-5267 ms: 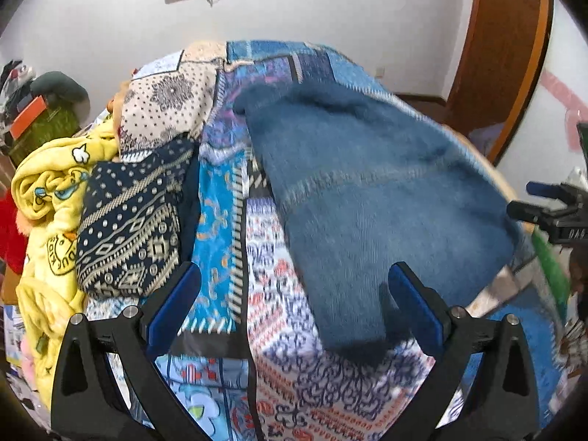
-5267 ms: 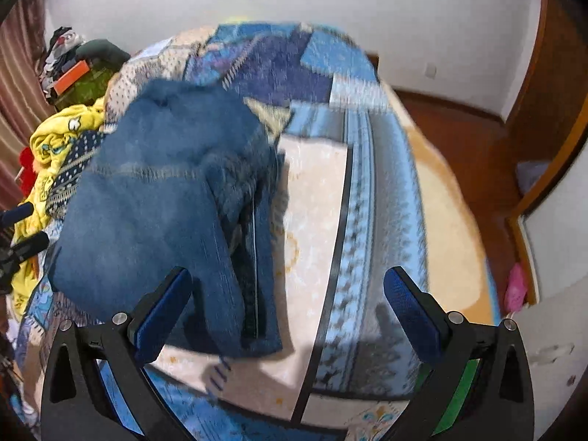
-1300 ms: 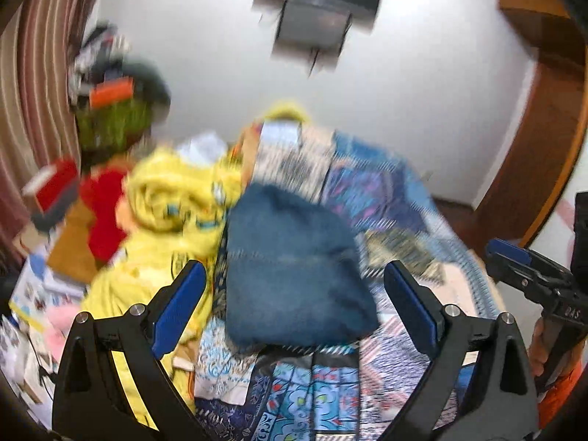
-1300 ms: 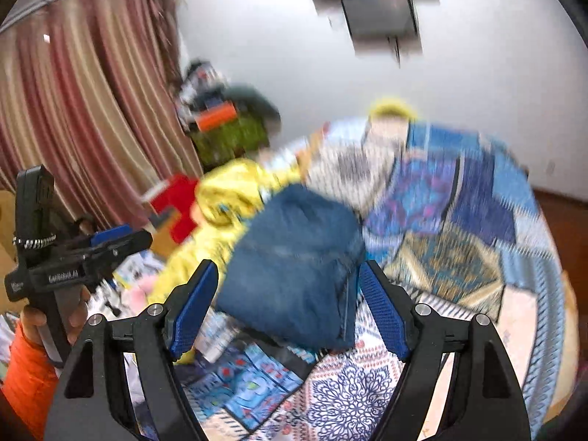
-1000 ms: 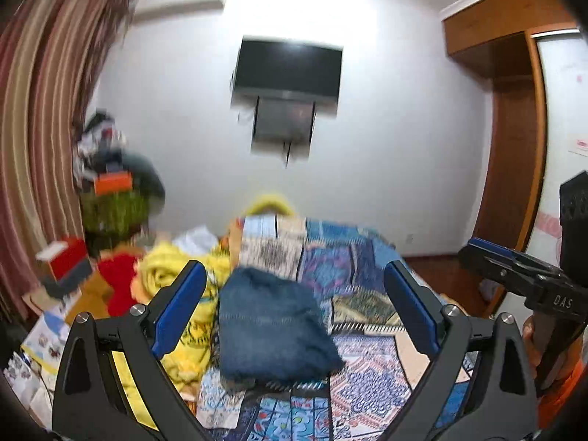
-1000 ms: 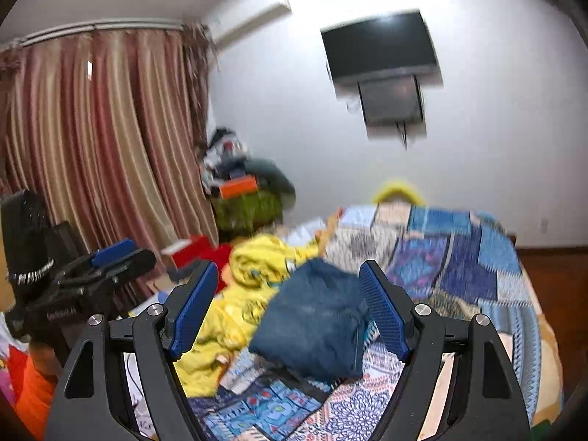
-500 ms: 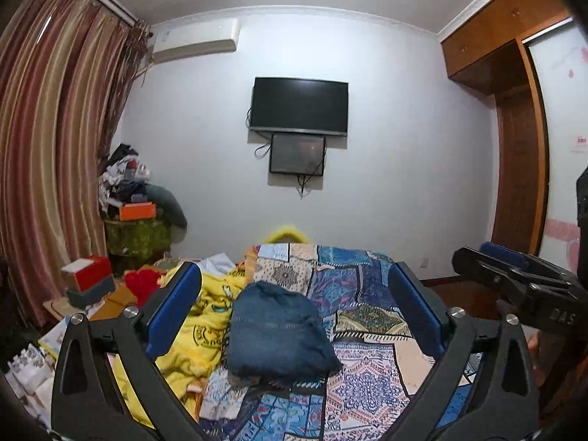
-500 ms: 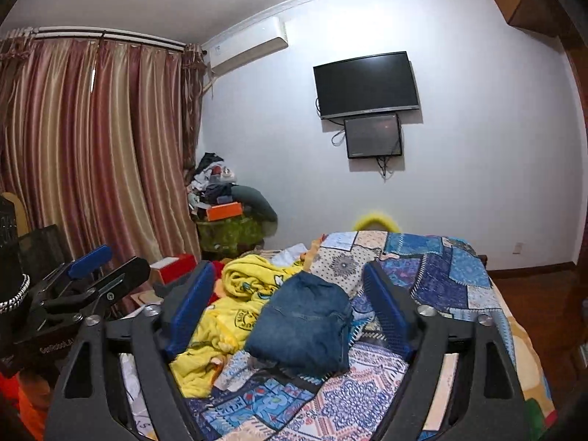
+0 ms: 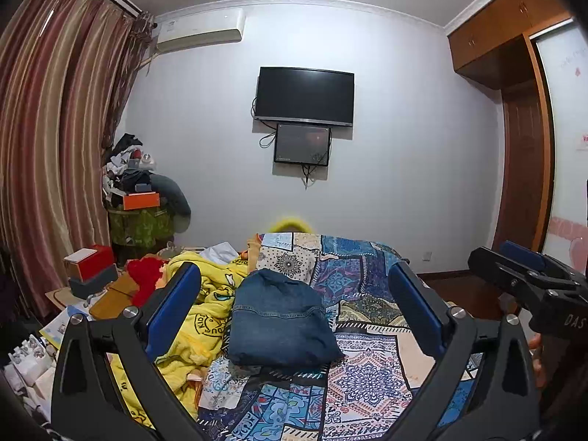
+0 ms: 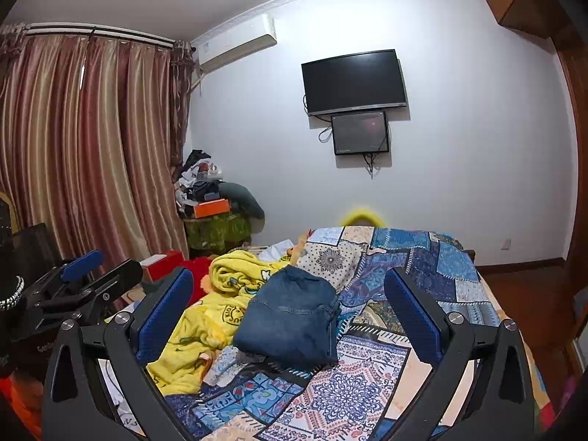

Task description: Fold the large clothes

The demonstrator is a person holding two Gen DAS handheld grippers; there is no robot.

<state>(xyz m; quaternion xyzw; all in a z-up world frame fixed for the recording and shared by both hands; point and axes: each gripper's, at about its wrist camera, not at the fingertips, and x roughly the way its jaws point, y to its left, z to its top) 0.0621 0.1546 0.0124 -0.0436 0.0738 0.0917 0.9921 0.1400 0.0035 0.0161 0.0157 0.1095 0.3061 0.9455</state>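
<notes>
Both sets of jaws are standing wide apart, gripping nothing. The left gripper (image 9: 294, 308) is hovering well back from the bed, and the folded denim garment (image 9: 281, 325) is sitting framed between its blue pads, a bit nearer the left pad. The right gripper (image 10: 288, 316) is also hanging empty, with the same garment (image 10: 294, 325) showing between its fingers and closer to the left one. Each tool is peeking into the other's view at the frame edge.

The denim is lying as a compact rectangle on the patchwork bedspread (image 9: 364, 375), well beyond the fingertips. A yellow cartoon-print blanket (image 9: 205, 316) is bunching up just beside it, out past the left pad. Farther off, a wall-mounted TV (image 9: 305, 95) is hanging above the gap between the jaws.

Judging from the neat bundle, the folding is looking done and this is reading as a pull-back. Next move is likely calling for nothing on this piece, or reaching for another garment if one remains.
</notes>
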